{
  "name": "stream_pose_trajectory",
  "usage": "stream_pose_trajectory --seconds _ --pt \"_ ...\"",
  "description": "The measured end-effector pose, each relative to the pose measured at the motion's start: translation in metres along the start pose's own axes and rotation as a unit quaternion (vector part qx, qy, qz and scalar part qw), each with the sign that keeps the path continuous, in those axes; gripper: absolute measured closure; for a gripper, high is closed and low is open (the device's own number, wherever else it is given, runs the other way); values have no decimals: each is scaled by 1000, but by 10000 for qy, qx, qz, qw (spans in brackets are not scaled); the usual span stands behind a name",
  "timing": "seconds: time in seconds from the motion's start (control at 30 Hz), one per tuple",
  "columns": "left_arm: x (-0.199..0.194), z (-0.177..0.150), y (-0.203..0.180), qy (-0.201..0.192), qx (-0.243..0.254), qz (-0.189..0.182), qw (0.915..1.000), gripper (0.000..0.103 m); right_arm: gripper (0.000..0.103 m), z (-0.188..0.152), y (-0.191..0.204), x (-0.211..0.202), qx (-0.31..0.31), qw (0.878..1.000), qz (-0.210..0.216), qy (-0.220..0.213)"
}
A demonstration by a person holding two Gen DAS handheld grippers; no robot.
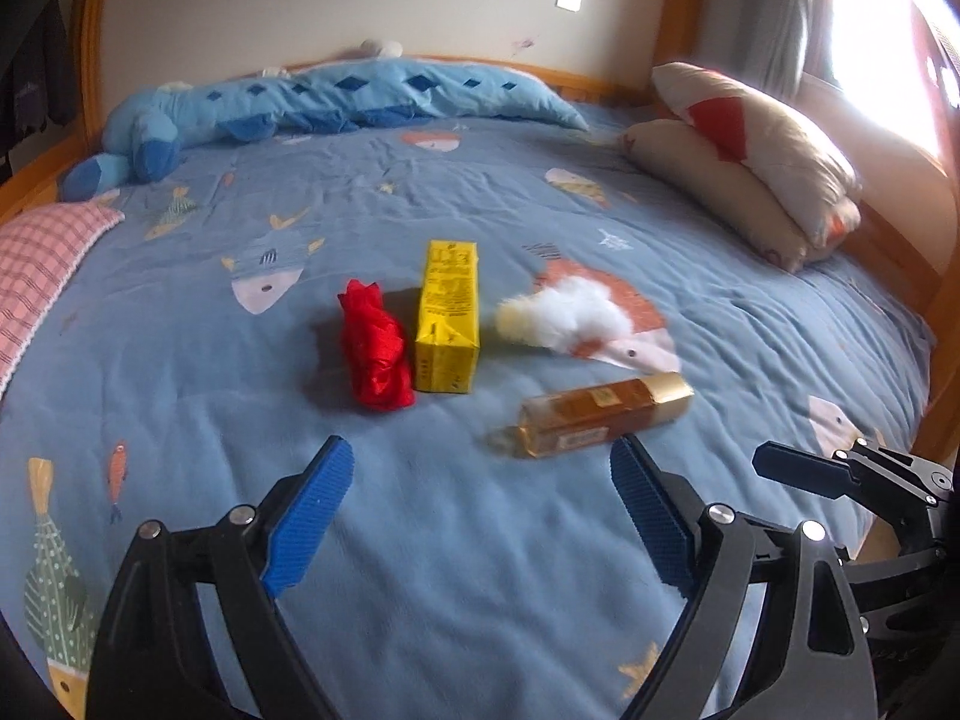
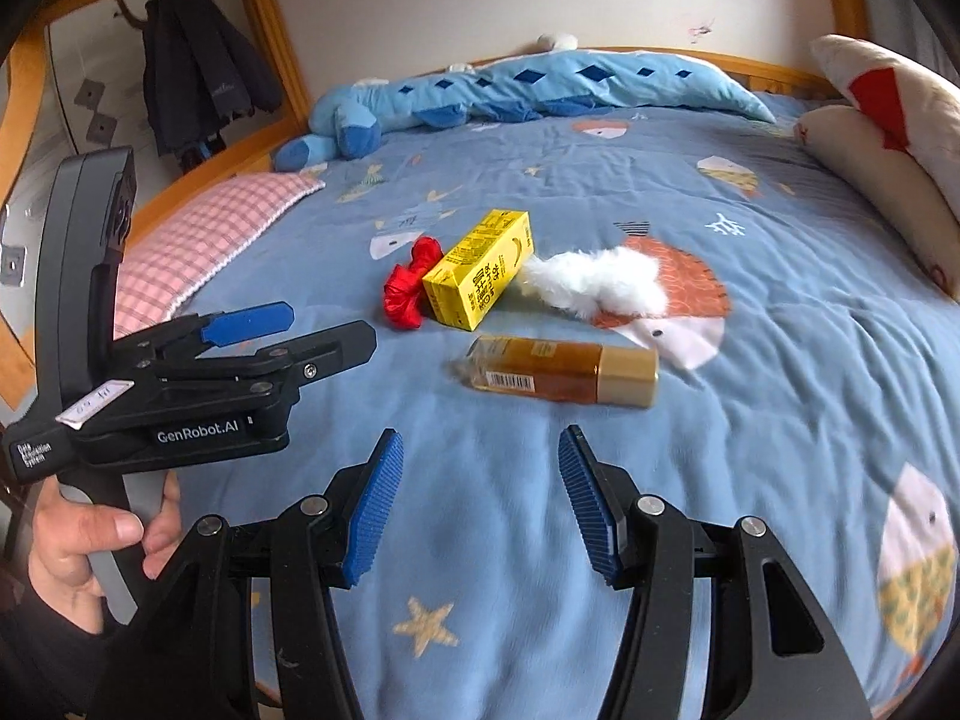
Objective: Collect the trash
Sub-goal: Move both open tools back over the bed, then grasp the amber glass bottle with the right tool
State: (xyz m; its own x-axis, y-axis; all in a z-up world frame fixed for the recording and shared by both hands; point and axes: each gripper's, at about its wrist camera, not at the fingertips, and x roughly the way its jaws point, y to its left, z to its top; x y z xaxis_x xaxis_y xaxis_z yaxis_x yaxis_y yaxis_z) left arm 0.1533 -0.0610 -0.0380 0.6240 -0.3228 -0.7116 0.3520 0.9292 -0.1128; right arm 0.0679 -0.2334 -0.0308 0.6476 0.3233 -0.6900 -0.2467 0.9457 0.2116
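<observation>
While both my grippers, left (image 1: 480, 516) and right (image 2: 480, 498), hover with jaws apart, the bottle (image 2: 564, 369), carton (image 2: 480, 270) and wrappers lie mid-bed (image 2: 780, 420); soft bedding could let the bottle roll from a pinch.

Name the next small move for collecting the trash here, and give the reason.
Probably ease the right claw forward over the bottle. It lies on its side on the bedspread, nearest and almost straight ahead, apart from the yellow carton. Both claws are open and empty.
</observation>
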Motion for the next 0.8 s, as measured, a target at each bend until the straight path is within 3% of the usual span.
stream_pose_trajectory --seconds 0.37,0.53,0.8 --pt "56 14 32 332 -286 108 9990 16 50 37 -15 65 -928 9947 247 356" --pt "69 17 40 416 -359 130 9984 16 50 49 -25 99 -1426 9867 224 753" --pt "80 15 46 544 -411 190 9975 16 49 56 -28 119 -1855 9713 659 1335"
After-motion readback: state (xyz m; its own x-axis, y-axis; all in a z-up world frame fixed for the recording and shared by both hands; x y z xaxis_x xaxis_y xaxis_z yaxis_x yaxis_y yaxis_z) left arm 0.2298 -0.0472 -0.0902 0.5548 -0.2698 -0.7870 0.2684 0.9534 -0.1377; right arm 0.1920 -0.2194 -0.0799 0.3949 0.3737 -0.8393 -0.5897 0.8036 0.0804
